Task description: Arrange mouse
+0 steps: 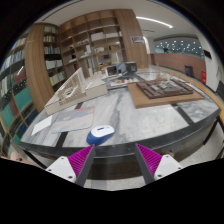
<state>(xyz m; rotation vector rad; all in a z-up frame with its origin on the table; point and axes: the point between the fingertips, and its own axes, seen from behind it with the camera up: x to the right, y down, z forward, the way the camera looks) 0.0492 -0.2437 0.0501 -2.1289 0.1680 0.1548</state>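
A blue and white mouse (100, 133) lies on a grey mat on the table (150, 125), just ahead of my left finger. My gripper (115, 158) hovers above the table's near edge with its magenta pads (82, 160) spread wide apart. Nothing is between the fingers. The mouse is a short way beyond the fingertips and slightly left of the gap.
White papers (42, 124) lie on the table to the left of the mouse. A brown tray or board (165, 89) sits at the far right. Bookshelves (60, 55) and desks with objects stand behind the table.
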